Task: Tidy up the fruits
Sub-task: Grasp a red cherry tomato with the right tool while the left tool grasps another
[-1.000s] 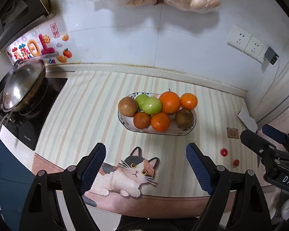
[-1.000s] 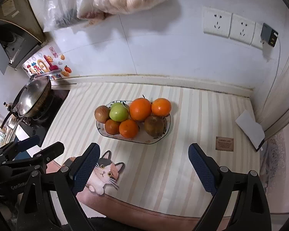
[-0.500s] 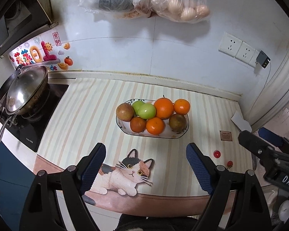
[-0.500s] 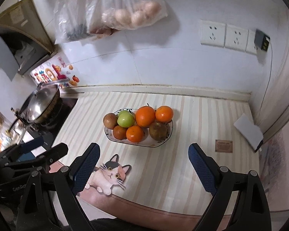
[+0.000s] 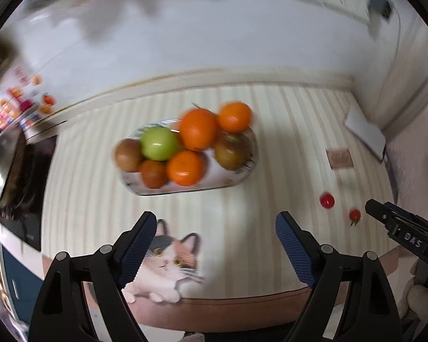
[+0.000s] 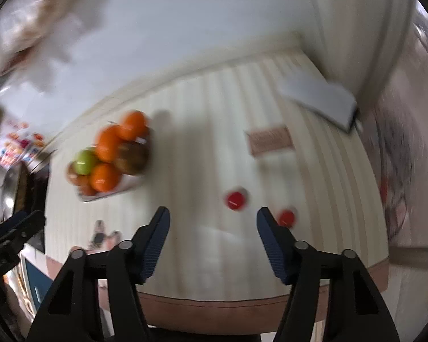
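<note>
- The striped counter mat (image 5: 271, 131) fills both views; only the left wrist view shows the whole cat picture (image 5: 168, 265) printed at its near edge, and the right gripper (image 5: 396, 228) poking in from the right.
- Only the right wrist view shows the left gripper (image 6: 11, 233) at its left edge.
- The fruit plate (image 5: 242, 176) sits mid-mat ahead of the left gripper (image 5: 214, 245), holding oranges (image 5: 198, 128), a green apple (image 5: 158, 142) and brown fruits (image 5: 232, 151).
- The right gripper (image 6: 211, 236) has just been narrowing its jaws; nothing sits between them.
- The left gripper's jaws stand wide apart, empty.
- Two cherry tomatoes, small, red and glossy: one (image 6: 235, 199) lies just ahead of the gap, the other (image 6: 286, 217) beside the right finger (image 6: 271, 245).
</note>
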Action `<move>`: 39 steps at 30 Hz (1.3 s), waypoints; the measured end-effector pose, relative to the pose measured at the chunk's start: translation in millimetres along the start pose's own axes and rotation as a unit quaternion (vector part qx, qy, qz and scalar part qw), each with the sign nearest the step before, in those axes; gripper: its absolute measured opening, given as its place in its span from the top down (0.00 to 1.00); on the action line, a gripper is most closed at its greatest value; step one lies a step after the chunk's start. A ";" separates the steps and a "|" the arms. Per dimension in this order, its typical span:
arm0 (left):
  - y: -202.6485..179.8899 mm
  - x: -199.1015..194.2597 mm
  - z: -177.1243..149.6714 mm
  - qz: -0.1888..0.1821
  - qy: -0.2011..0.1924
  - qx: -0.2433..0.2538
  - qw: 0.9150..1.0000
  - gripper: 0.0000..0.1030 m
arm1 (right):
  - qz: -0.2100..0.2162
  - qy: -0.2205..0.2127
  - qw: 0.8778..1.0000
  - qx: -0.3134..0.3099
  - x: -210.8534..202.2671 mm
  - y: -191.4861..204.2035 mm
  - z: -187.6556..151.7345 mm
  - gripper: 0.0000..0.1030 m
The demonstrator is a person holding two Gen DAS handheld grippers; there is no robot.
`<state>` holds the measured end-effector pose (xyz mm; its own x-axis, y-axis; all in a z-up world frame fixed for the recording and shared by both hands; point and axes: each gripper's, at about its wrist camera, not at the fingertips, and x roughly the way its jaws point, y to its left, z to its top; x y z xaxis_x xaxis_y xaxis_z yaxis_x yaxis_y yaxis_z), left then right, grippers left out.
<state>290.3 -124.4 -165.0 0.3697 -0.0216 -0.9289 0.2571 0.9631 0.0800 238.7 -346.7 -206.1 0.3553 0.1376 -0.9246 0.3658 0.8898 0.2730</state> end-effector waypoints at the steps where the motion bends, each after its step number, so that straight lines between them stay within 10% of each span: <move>1: -12.3 12.5 2.8 -0.003 0.010 0.013 1.000 0.17 | -0.009 0.007 1.000 0.013 13.7 -15.0 -2.0 0.44; 15: -119.0 109.6 22.5 -0.051 0.086 0.126 0.987 0.17 | -0.043 0.029 0.997 0.060 93.3 -78.0 -13.1 0.72; 23: -128.0 143.9 21.0 -0.165 0.153 0.080 0.971 0.26 | -0.045 0.004 0.995 0.084 79.0 -97.2 -23.2 0.72; 31: -155.1 153.5 24.2 -0.174 0.161 0.097 0.967 0.26 | -0.054 -0.008 0.992 0.115 68.3 -120.9 -25.4 0.72; 39: -182.7 164.4 21.4 -0.170 0.157 0.136 0.963 0.61 | -0.060 -0.008 0.990 0.127 62.1 -132.7 -35.0 0.72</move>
<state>323.2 -309.7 -324.6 -0.0550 -0.1993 -0.9784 0.5556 0.8080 -0.1959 182.2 -441.0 -309.0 0.3086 0.0285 -0.9508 0.6103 0.7607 0.2209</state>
